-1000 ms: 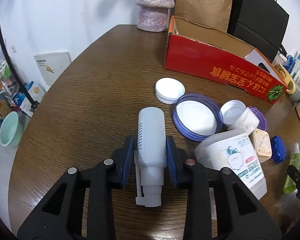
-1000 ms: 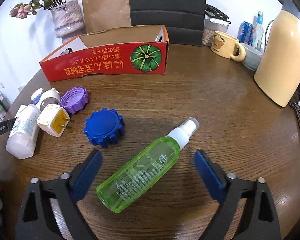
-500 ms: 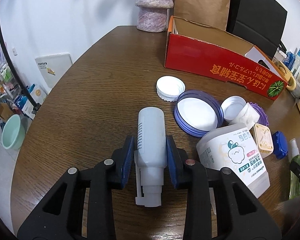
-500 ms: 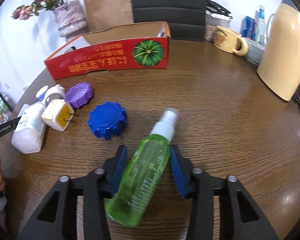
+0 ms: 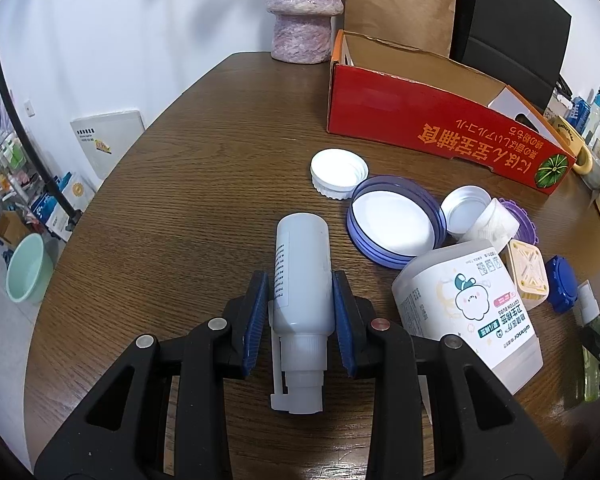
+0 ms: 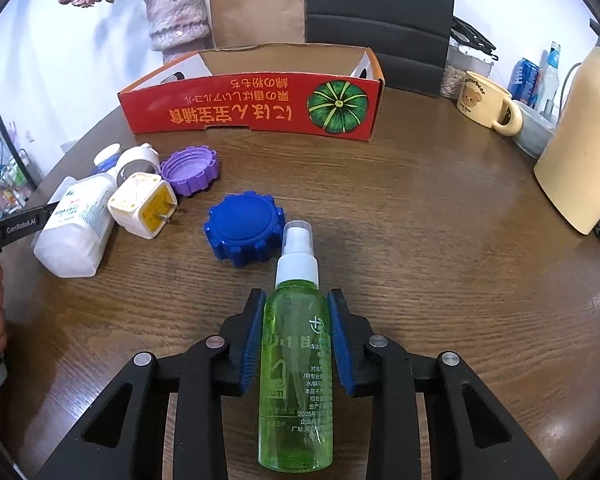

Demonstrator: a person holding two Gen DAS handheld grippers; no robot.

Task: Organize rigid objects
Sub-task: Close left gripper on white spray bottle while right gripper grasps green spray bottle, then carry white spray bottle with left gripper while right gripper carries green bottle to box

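My left gripper [image 5: 300, 300] is shut on a white pump bottle [image 5: 302, 264] that points away from me over the wooden table [image 5: 180, 200]. My right gripper [image 6: 296, 320] is shut on a green spray bottle [image 6: 296, 352] with its white nozzle pointing forward. The red cardboard box [image 6: 252, 108] stands open at the back, and it also shows in the left wrist view [image 5: 440, 120]. Loose on the table lie a blue cap [image 6: 244, 232], a purple cap [image 6: 190, 170], a cream plug adapter [image 6: 144, 210] and a white cotton-bud tub [image 6: 76, 228].
A white lid [image 5: 339, 172], a large purple-rimmed lid [image 5: 396, 226] and a small white jar [image 5: 480, 216] lie near the box. A cream jug [image 6: 580, 140], a bear mug [image 6: 486, 102], a vase [image 6: 178, 16] and paper bags stand at the back.
My right gripper closed on the green spray bottle and turned it straight along the fingers. The left gripper stayed shut on the white bottle and shifted a little.
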